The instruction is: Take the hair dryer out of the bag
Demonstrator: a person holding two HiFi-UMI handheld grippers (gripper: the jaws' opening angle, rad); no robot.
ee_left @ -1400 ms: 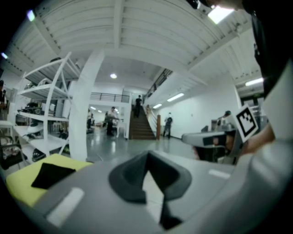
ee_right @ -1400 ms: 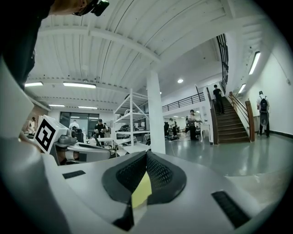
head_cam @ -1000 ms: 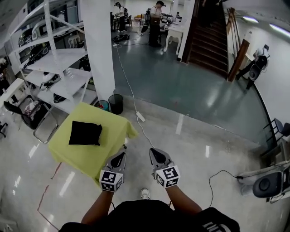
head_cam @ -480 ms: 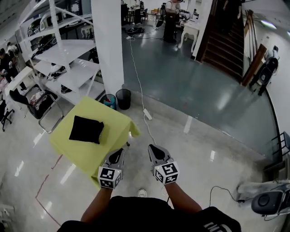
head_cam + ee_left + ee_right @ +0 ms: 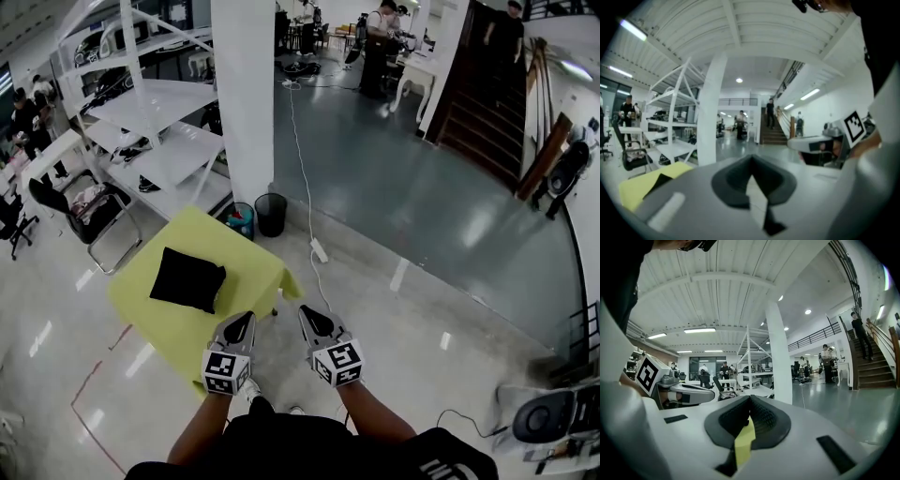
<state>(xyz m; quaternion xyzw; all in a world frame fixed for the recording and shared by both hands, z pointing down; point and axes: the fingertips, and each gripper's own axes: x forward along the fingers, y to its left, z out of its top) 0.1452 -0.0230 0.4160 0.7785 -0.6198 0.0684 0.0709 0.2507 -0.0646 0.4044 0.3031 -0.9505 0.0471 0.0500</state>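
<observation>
Grey jaws up close: the left gripper (image 5: 242, 323) is pressed together with nothing in it, and so is the right gripper (image 5: 309, 317). Both are carried side by side at waist height, and the left one sits over the near corner of the yellow table (image 5: 141, 314).

Just beyond them, the black bag (image 5: 188, 279) lies flat in the middle of that table, untouched. The hair dryer can't be seen, so I'd judge it's inside. This looks like the approach step, with no reach made yet. Next, the jaws need to part. One gripper likely has to pin or lift the bag's mouth while the other goes in, though the opening can't be made out from here.

Further back, a dark bin (image 5: 271, 214) stands at the foot of the white pillar (image 5: 246, 94). White shelves (image 5: 159, 155) run off to the left, and stairs (image 5: 483, 112) rise at the far right.

Against a second ago, the table and bag have drawn closer under the head view. The pillar and bin have slid right, and the jaws are just as closed as they were.
</observation>
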